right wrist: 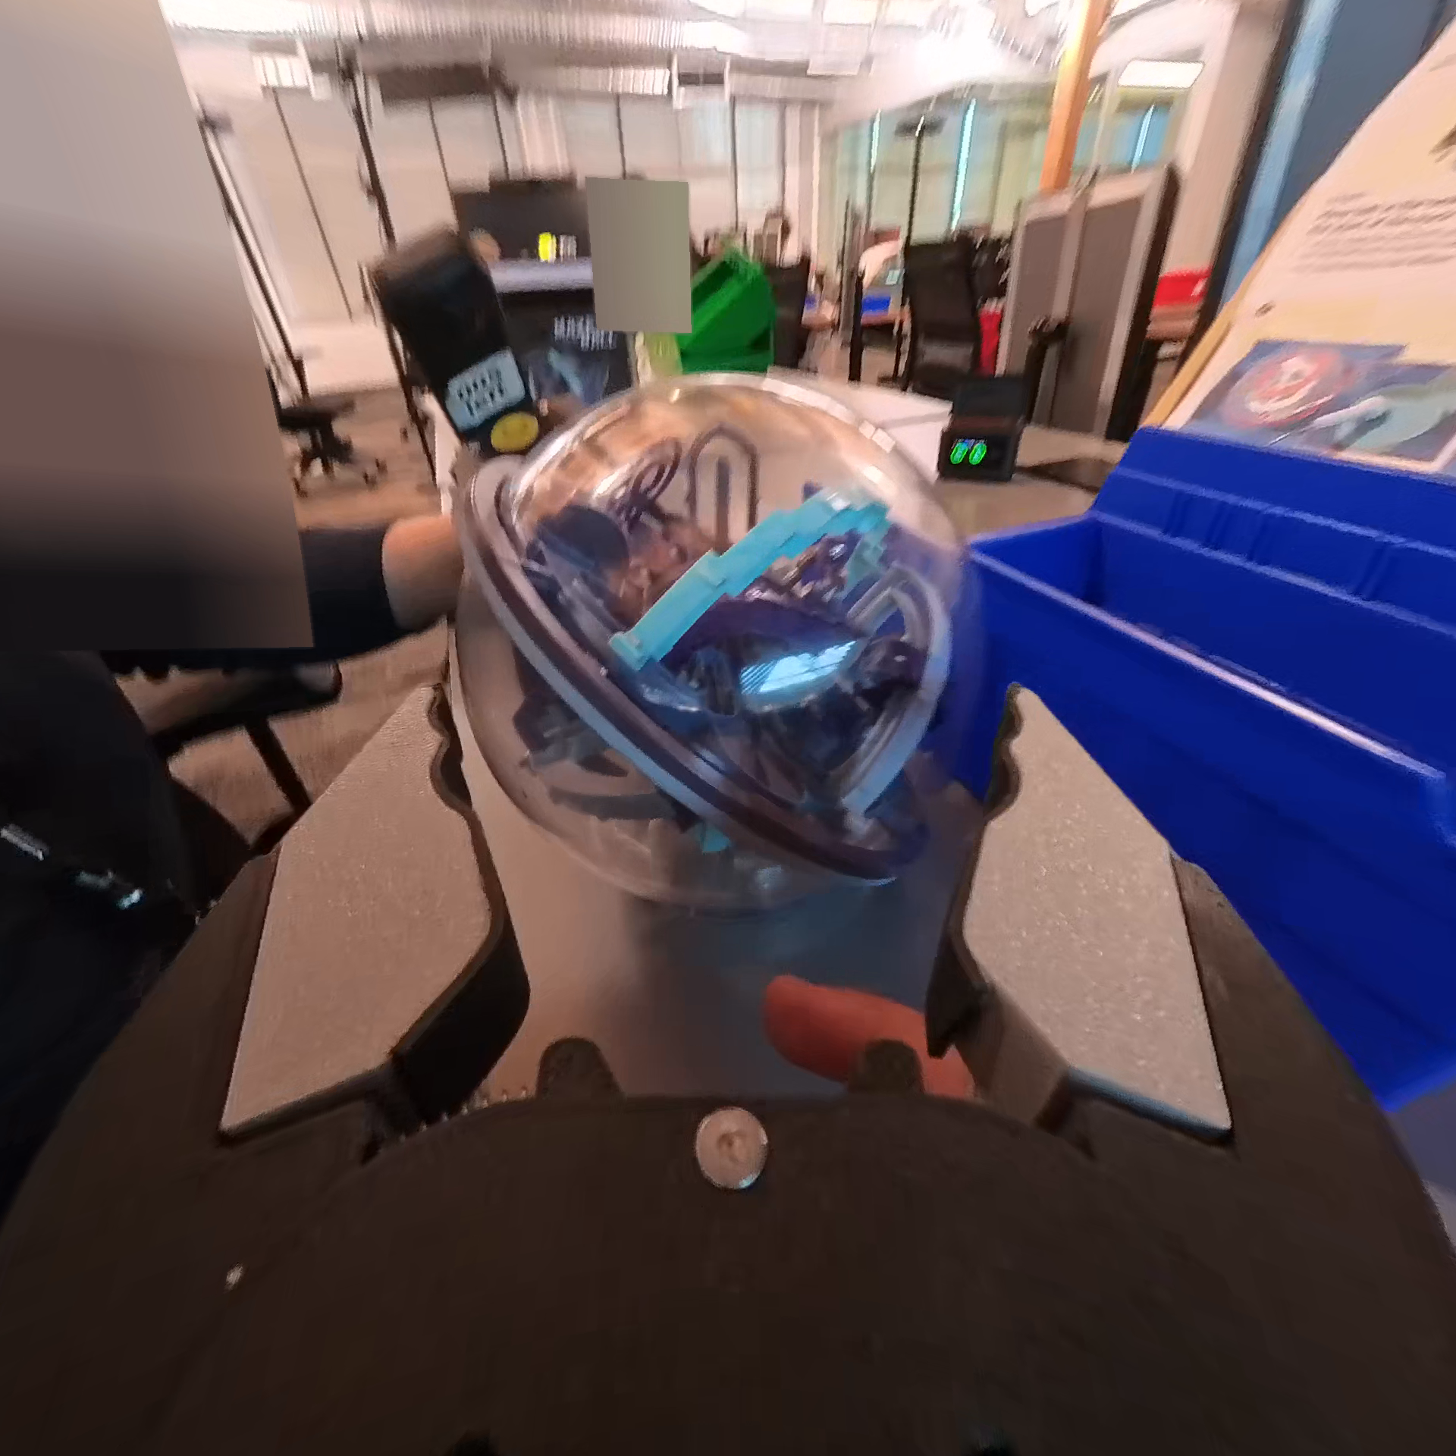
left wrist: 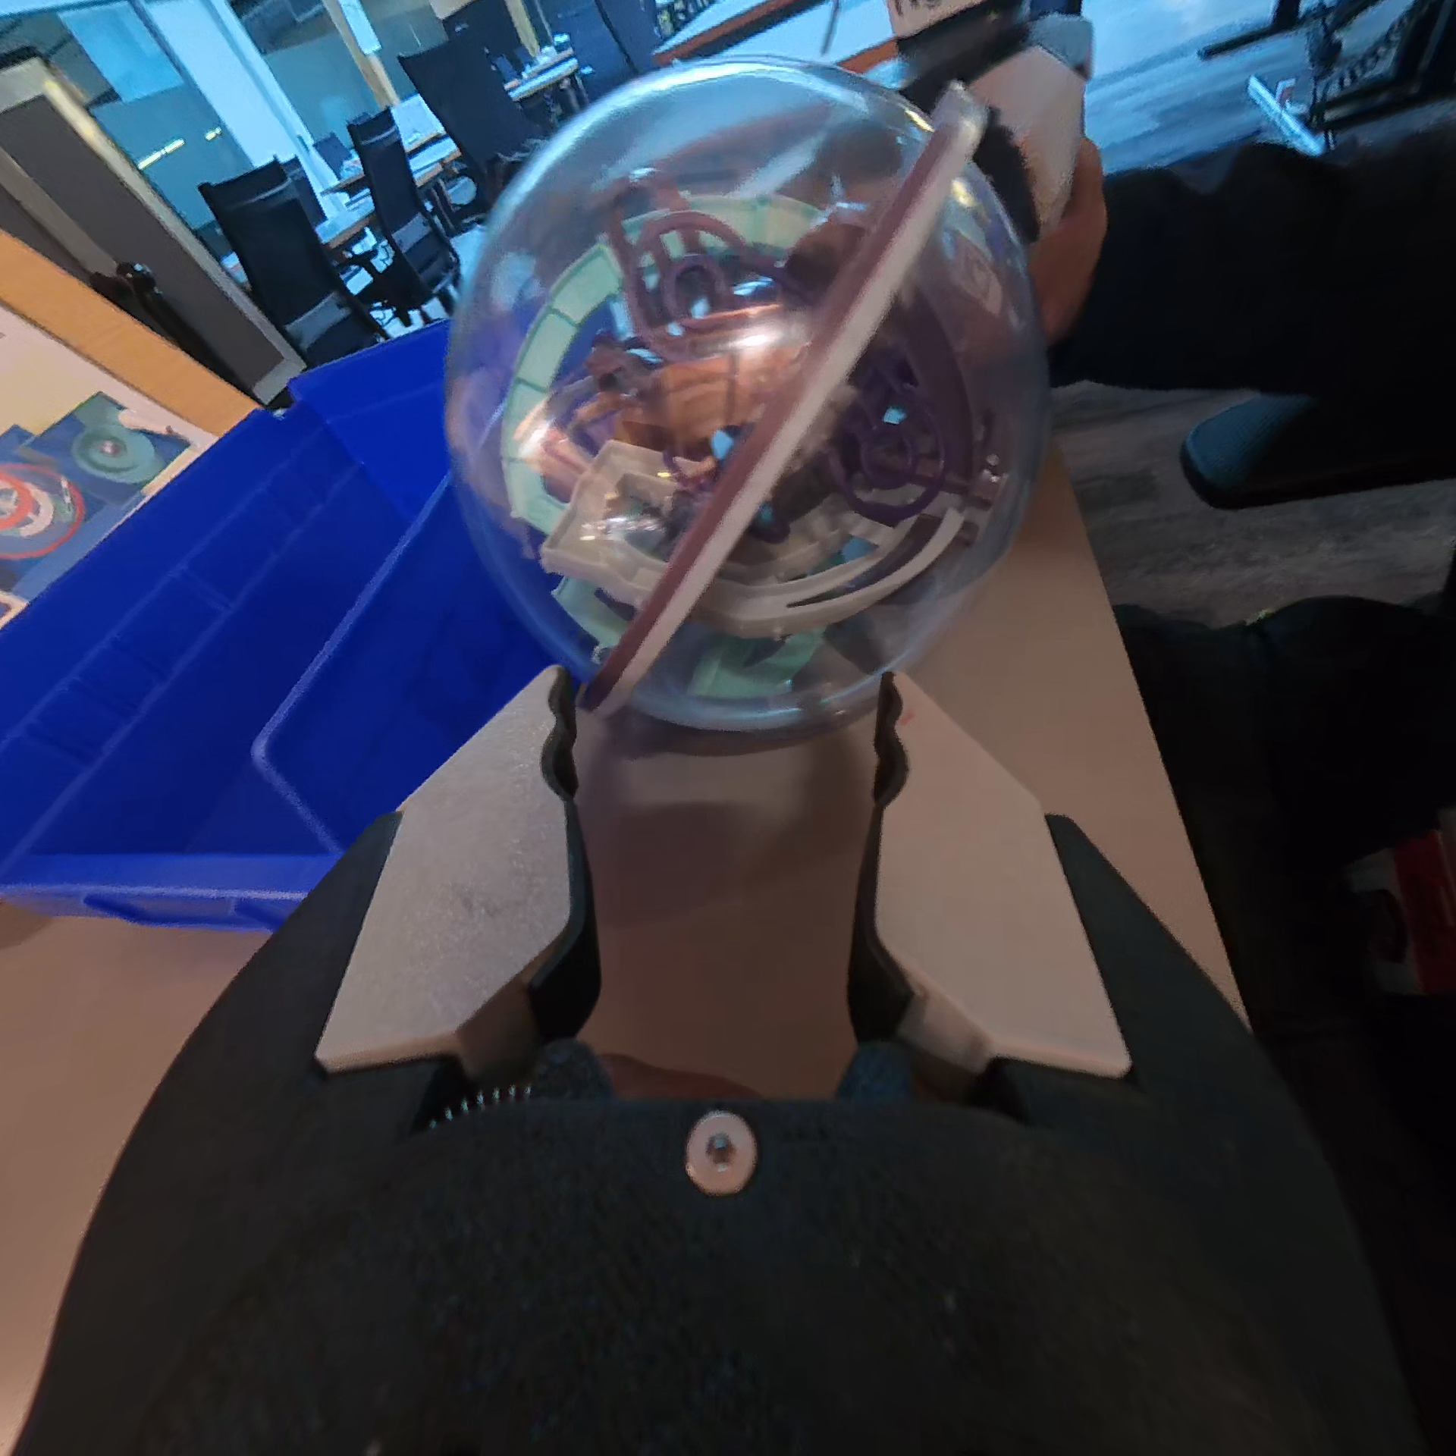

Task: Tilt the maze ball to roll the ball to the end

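Note:
The maze ball (left wrist: 748, 394) is a clear sphere with purple, green and white tracks inside and a dark ring around its middle. It is tilted and blurred, just above the tan table (left wrist: 1048, 670). My left gripper (left wrist: 725, 709) is open, and its two fingertips (left wrist: 563, 725) reach the ball's near underside without closing on it. In the right wrist view the maze ball (right wrist: 709, 646) stands between the wide-open fingers of my right gripper (right wrist: 721, 748). The left finger (right wrist: 441, 756) lies against it, and a gap shows at the right finger. The small ball inside cannot be made out.
A blue bin (left wrist: 236, 630) stands left of the ball and shows on the right in the right wrist view (right wrist: 1221, 630). A printed box (left wrist: 47, 488) lies beyond it. A person's dark sleeve (left wrist: 1261, 276) is on the right. Office chairs and desks fill the background.

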Action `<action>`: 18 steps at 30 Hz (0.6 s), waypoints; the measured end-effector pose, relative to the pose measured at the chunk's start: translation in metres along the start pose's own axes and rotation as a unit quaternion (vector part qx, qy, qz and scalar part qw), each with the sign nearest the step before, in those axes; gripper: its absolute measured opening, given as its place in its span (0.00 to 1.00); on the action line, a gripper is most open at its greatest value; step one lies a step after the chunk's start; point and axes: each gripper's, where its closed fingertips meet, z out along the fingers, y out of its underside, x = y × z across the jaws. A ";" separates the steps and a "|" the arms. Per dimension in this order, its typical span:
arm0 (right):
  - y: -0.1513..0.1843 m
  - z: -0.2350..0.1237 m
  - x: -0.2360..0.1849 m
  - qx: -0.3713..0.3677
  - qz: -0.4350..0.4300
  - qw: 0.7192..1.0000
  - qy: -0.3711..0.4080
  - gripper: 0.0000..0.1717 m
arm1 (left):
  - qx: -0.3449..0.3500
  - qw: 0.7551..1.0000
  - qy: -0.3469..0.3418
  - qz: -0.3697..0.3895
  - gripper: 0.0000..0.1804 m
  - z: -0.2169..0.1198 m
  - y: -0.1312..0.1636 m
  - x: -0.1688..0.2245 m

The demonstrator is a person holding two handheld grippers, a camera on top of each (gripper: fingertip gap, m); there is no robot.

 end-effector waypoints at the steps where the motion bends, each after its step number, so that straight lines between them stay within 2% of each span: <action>1: 0.002 0.002 -0.001 -0.009 -0.003 1.000 -0.002 0.74 | -0.004 1.000 -0.003 0.009 0.41 0.002 0.001 0.001; 10: 0.005 0.009 0.003 -0.020 0.023 1.000 -0.006 0.76 | -0.019 0.997 -0.039 0.061 0.37 0.007 0.004 -0.003; 13: 0.002 0.007 0.007 -0.010 0.043 0.999 -0.007 0.77 | 0.011 0.997 -0.041 0.062 0.32 0.004 -0.006 -0.002; 16: 0.001 0.006 0.010 -0.003 0.052 0.999 -0.006 0.77 | 0.073 0.995 -0.038 0.050 0.23 -0.006 -0.027 0.002; 18: 0.001 0.006 0.009 -0.002 0.053 0.999 -0.008 0.77 | 0.082 0.996 -0.028 0.028 0.23 -0.007 -0.029 0.001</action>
